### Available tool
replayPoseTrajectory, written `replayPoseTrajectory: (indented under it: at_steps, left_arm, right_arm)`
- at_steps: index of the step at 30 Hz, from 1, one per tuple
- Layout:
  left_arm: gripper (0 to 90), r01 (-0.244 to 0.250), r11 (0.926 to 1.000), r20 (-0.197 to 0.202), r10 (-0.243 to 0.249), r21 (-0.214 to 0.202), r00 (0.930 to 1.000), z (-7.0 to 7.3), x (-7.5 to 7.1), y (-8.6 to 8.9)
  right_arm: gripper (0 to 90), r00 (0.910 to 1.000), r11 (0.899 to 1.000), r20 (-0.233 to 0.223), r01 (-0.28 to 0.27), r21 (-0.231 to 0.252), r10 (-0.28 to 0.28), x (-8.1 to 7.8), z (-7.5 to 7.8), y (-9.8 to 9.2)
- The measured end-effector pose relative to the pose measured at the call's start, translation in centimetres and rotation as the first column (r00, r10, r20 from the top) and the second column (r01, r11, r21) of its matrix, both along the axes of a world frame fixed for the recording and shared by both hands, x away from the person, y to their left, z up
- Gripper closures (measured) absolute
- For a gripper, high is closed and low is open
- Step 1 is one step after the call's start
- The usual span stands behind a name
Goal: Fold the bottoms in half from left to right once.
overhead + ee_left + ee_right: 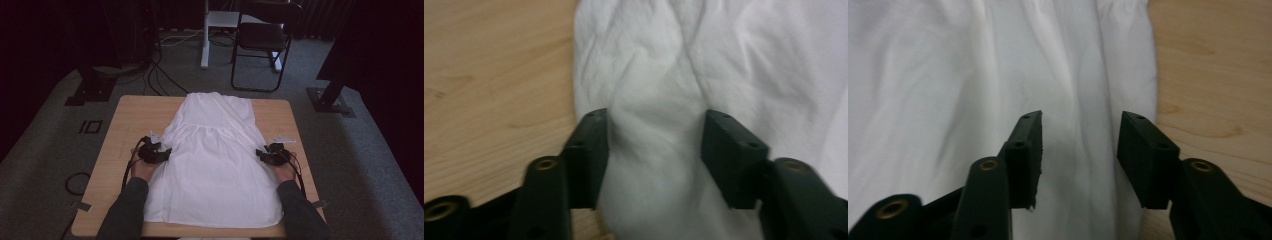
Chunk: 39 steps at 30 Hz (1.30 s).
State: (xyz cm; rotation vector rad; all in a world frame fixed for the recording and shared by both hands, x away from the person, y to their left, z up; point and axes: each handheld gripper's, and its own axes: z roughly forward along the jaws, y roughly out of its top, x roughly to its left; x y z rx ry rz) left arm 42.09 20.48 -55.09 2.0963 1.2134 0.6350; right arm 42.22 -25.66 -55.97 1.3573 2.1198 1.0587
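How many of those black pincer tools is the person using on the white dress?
2. The left gripper sits at the white dress's left edge, the right gripper at its right edge, both about midway along the wooden table.

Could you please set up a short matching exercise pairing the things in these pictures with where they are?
Things:
1. white dress
2. left gripper
3. right gripper
4. black chair

Places:
A. on the floor beyond the table
B. at the dress's right edge
C. spread flat along the tabletop
D. at the dress's left edge

Pairs: 1-C, 2-D, 3-B, 4-A
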Motion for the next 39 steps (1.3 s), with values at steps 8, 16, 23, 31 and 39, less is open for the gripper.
replayPoseTrajectory:
  at_steps: [8, 16, 23, 31, 39]
  left_arm:
    - [87.0, 0.048, 0.9988, -0.019, -0.048, -0.007, 0.9987, 0.1, -2.3, 0.7]
    - [86.8, 0.076, 0.9971, -0.013, -0.076, -0.003, 0.9970, -0.2, -9.3, 1.4]
    - [87.0, 0.094, 0.9952, -0.037, -0.095, -0.027, 0.9948, -0.3, -14.6, 2.0]
    - [71.0, 0.142, 0.9879, -0.048, -0.145, -0.062, 0.9882, 0.2, -16.3, 2.4]
    - [52.4, 0.071, 0.9907, 0.072, -0.063, -0.116, 0.9954, 3.0, -11.1, 3.2]
  right_arm:
    - [86.8, 0.9993, 0.998, -0.027, 0.029, 0.058, -0.027, -1.4, -0.7, -1.4]
    - [86.6, 0.9984, 0.999, -0.052, -0.022, 0.031, 0.023, -7.0, -0.6, -2.1]
    - [86.1, 0.9952, 0.998, -0.082, -0.052, 0.023, 0.054, -12.0, -0.5, -2.8]
    - [70.1, 0.9898, 0.998, -0.132, -0.057, -0.018, 0.054, -14.8, 0.1, -3.0]
    - [49.6, 0.9933, 0.993, 0.035, -0.112, 0.031, 0.110, -8.0, 3.7, 0.1]
